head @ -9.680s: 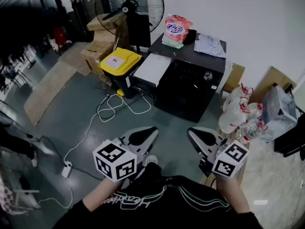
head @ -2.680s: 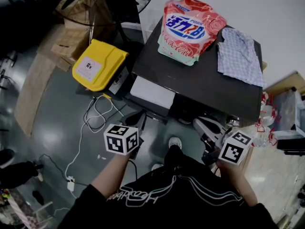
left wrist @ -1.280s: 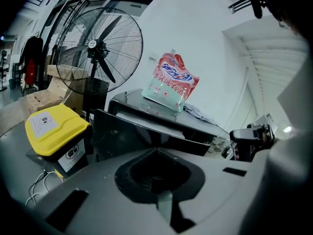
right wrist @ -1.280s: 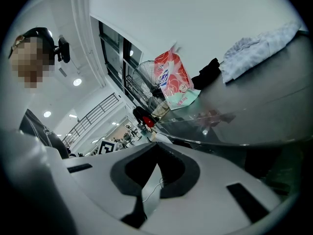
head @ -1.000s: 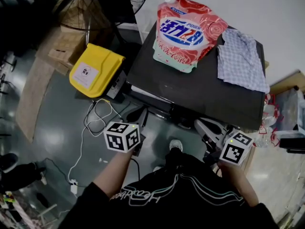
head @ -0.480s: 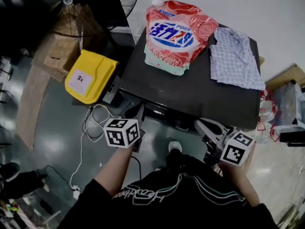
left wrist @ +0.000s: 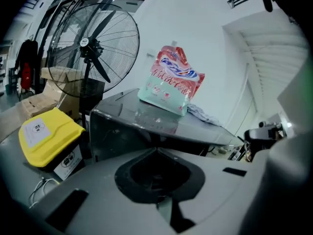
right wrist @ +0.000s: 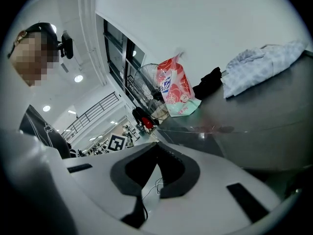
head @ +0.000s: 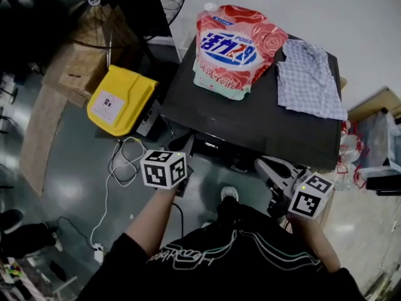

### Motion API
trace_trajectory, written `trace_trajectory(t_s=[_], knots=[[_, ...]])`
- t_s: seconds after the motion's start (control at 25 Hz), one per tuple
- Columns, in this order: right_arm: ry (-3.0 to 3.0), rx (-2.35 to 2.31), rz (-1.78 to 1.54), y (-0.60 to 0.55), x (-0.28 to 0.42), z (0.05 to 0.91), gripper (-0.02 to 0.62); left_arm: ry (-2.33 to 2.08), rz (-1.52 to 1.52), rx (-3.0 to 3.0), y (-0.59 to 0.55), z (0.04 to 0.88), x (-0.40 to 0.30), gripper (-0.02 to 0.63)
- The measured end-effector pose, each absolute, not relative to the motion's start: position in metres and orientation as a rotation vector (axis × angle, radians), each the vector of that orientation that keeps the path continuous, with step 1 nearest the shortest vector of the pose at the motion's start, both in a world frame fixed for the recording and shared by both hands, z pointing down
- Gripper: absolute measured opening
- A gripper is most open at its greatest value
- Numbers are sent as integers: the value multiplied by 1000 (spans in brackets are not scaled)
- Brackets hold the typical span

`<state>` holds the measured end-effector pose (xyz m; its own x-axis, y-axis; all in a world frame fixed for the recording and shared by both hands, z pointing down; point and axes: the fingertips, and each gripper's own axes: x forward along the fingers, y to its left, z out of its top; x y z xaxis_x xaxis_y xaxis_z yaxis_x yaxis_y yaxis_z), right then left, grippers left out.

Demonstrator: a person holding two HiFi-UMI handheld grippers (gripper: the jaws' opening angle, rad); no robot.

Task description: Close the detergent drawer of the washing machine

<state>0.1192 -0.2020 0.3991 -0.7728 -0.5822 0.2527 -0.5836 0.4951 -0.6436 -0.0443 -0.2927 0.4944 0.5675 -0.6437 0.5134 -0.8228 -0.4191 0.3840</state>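
The black washing machine (head: 250, 121) fills the middle of the head view. No white drawer sticks out of its upper left front (head: 210, 144); the panel there looks flush, though dark and seen edge-on. My left gripper (head: 186, 144) is shut with nothing in it, its tips close to that front corner; I cannot tell whether they touch. In the left gripper view its tips (left wrist: 156, 150) meet just before the machine's glossy front (left wrist: 122, 133). My right gripper (head: 266, 165) is held lower right of the front, shut and empty, with its tips (right wrist: 156, 145) together.
A pink detergent bag (head: 230, 50) and a checked cloth (head: 309, 80) lie on the machine's top. A yellow-lidded bin (head: 121, 99), cardboard boxes, a standing fan (left wrist: 93, 48) and loose cables (head: 122, 165) are at the left. Bottles and bags (head: 351, 158) stand at the right.
The white drawer that stuck out of the front 2.7 s ago has slid in out of sight. The left gripper has stayed at that corner, shifting slightly. The right gripper has barely moved.
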Motion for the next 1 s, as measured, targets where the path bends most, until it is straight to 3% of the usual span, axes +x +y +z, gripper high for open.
trace_trajectory(t_s=[0.6,1.0], knots=[[-2866,998,1004,-137,72,335,26,-1003,111,2513,-165,334,-37,25],[-2918,1046,851,-74,51,302,26,-969,35,2578,-87,289,-58,25]])
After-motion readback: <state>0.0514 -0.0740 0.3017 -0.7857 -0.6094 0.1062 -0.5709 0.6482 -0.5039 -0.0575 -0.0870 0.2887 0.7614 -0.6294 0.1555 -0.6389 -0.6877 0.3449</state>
